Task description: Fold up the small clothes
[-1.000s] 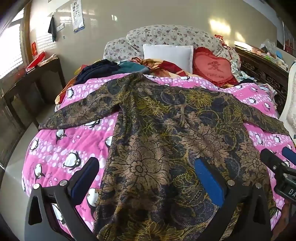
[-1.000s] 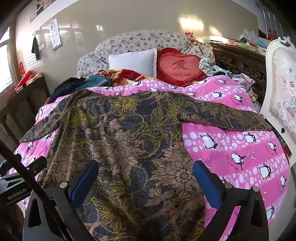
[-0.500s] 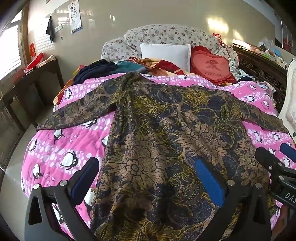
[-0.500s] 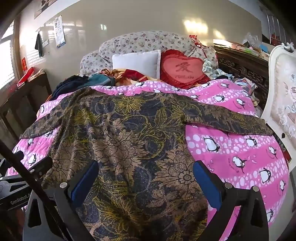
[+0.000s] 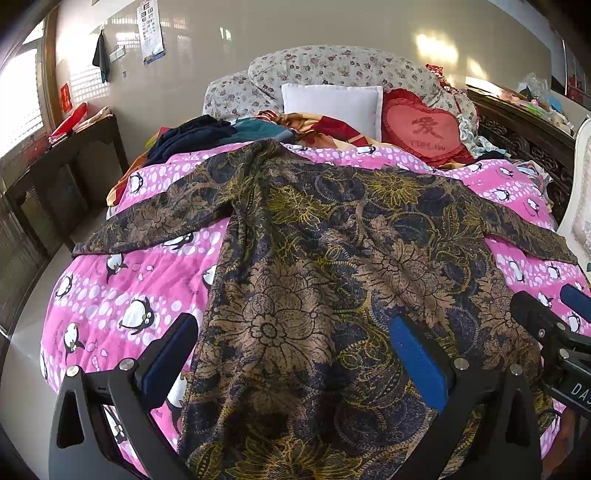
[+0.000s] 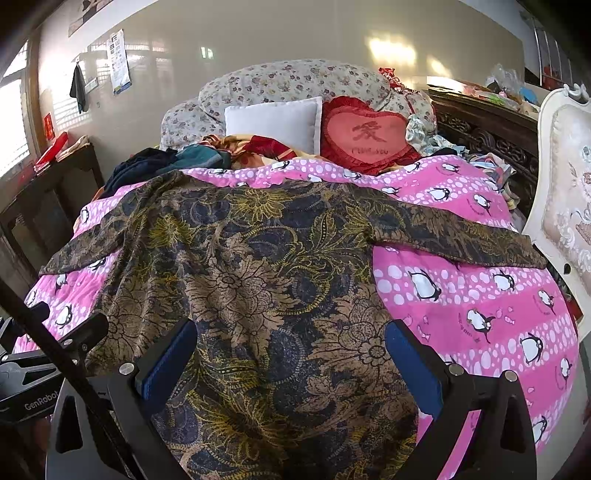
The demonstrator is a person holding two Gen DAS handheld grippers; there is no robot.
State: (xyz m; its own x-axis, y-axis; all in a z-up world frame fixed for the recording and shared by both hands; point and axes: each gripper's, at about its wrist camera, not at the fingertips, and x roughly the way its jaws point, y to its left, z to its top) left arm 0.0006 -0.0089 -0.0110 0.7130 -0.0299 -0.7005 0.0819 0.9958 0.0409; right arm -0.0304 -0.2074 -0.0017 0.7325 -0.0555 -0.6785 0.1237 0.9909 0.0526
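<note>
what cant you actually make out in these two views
- Floral garment: near hem, both views, cut off by the bottom edge and tool frames.
- Wall chart: print too small, both views.
- Pile of dark clothes: separate items indistinguishable.
- Left tool and right tool: both open, holding nothing.

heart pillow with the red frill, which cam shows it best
The right wrist view: the heart pillow sits near centre, its frill and lettering nearly all visible. In the left wrist view the same pillow is smaller, further right, and its lower edge is cut by the pink penguin quilt.
</note>
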